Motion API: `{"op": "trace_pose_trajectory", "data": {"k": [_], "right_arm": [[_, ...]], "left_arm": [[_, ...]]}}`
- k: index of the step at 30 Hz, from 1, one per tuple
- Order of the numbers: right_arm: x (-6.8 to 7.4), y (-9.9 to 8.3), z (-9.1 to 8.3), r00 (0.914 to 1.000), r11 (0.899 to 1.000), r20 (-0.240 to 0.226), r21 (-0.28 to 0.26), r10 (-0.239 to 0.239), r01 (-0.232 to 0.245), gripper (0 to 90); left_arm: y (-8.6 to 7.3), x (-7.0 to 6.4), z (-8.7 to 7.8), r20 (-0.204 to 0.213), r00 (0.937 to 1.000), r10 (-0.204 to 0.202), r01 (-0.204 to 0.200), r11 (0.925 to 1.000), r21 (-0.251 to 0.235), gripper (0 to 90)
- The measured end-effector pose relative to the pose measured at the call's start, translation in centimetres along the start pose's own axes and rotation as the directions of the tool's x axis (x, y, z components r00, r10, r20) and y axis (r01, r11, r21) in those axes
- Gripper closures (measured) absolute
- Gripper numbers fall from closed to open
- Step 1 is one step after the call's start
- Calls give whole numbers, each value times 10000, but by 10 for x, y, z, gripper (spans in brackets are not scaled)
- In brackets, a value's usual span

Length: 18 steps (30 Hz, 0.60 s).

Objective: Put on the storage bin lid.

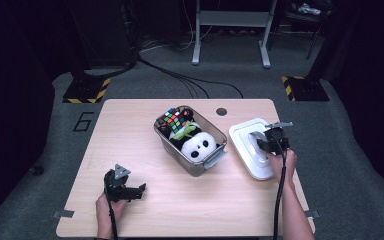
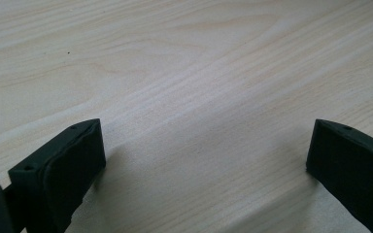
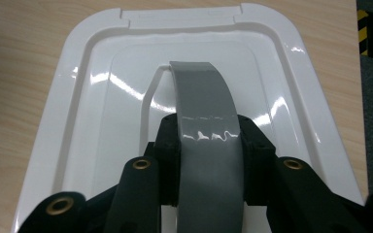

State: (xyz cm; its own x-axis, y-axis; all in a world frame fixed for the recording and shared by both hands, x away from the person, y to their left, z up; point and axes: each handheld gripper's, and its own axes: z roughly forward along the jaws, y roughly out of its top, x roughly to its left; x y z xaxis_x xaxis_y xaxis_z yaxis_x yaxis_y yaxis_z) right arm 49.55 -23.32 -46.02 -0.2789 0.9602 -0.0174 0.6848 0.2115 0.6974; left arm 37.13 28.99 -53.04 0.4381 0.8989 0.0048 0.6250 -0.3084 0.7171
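A clear plastic bin [image 1: 215,131] stands at the table's middle, holding a panda plush [image 1: 199,145], a colourful puzzle cube [image 1: 174,120] and other toys. Its white lid [image 1: 243,135] [image 3: 97,87] lies flat to the bin's right, with a grey arched handle [image 3: 201,97] [image 1: 256,138] on top. My right gripper [image 1: 266,144] [image 3: 208,133] is shut on that grey handle, its jaws clamping both sides. Near the front left, my left gripper [image 1: 139,190] [image 2: 206,155] rests low over bare wood, its jaws wide open and holding nothing.
A small round cable hole [image 1: 221,111] sits near the table's far edge. Beyond the table lie black cables [image 1: 190,80], yellow-and-black striped stand bases [image 1: 86,91] and a grey desk frame [image 1: 230,30].
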Motion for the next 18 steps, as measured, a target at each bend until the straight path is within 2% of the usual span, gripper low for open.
{"op": "trace_pose_trajectory", "data": {"k": [6, 18], "right_arm": [[-5, 4, -14, 10000, 9999, 65, -141, -58, 59, 669], [-9, 20, -35, 9999, 9988, 83, -484, -95, 99, 669]], "left_arm": [[0, -1, 0, -121, 9999, 4, -5, 9999, -105, 4], [0, 0, 0, -11, 10000, -62, 62, 10000, 24, 3]]}}
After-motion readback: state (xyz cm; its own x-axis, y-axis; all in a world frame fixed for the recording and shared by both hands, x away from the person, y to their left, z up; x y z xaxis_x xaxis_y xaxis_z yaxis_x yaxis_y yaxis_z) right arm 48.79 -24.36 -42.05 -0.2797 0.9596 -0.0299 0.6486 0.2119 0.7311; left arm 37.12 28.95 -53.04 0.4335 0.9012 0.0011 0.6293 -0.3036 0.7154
